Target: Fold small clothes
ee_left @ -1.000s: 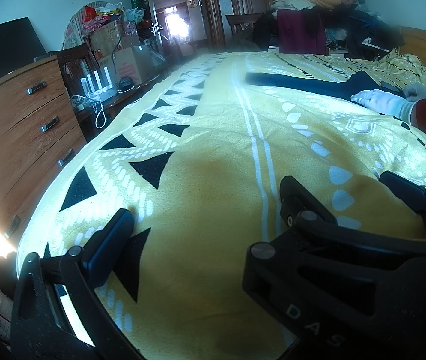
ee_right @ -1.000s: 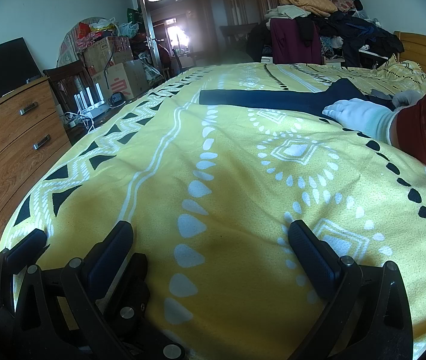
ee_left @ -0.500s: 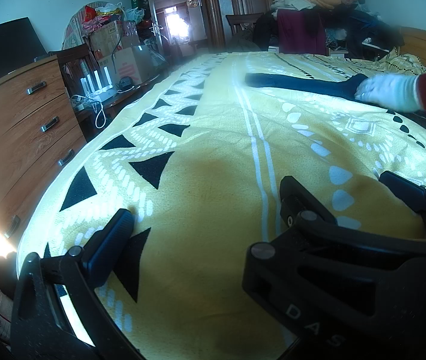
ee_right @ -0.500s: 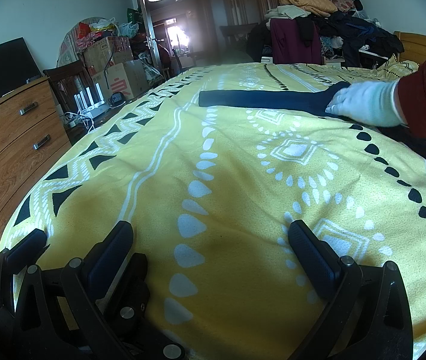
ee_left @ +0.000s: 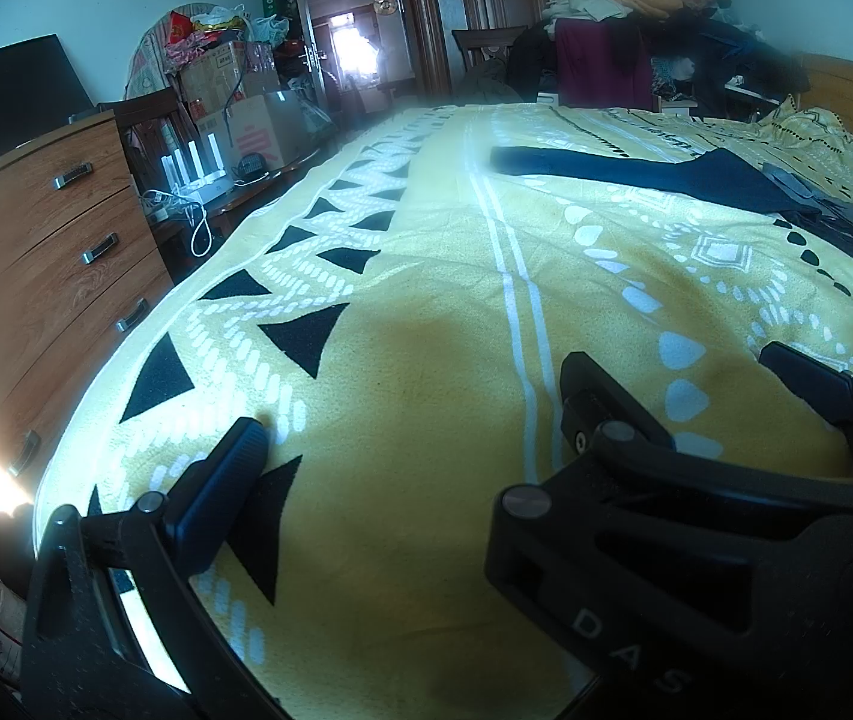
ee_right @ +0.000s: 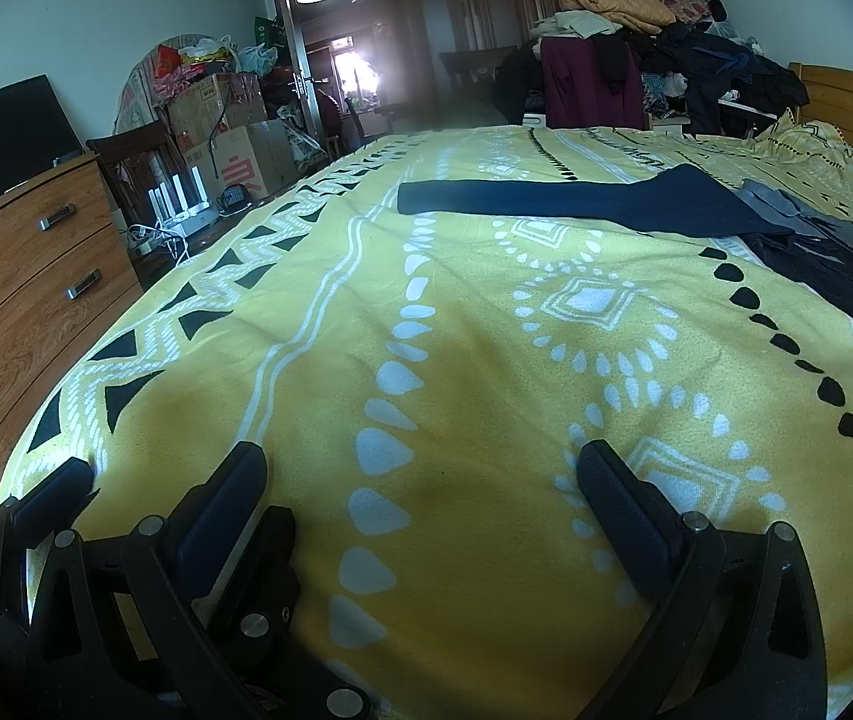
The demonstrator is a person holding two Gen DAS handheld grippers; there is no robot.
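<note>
A dark navy garment (ee_left: pixel 636 171) (ee_right: pixel 576 201) lies flat, long and narrow, across the far part of the yellow patterned bedspread (ee_left: pixel 426 312) (ee_right: pixel 486 324). Grey cloth (ee_right: pixel 786 204) and more dark cloth (ee_right: pixel 846 288) lie beside it at the right edge. My left gripper (ee_left: pixel 414 438) rests low on the bedspread near its front edge, open with nothing between its fingers. My right gripper (ee_right: pixel 423 480) rests beside it, also open and empty. Both are far short of the garment. No hand is in view.
A wooden dresser (ee_left: pixel 36 240) (ee_right: pixel 24 276) stands along the bed's left side. Cardboard boxes (ee_right: pixel 228 144) and a cabled router (ee_right: pixel 186 210) sit beyond it. Piled clothes (ee_right: pixel 636 36) are heaped past the bed's far end. A wooden headboard (ee_right: pixel 846 108) is at the right.
The white-gloved hand with a red sleeve that lay on the navy garment lifted and left the view to the right. Neither gripper has moved.
</note>
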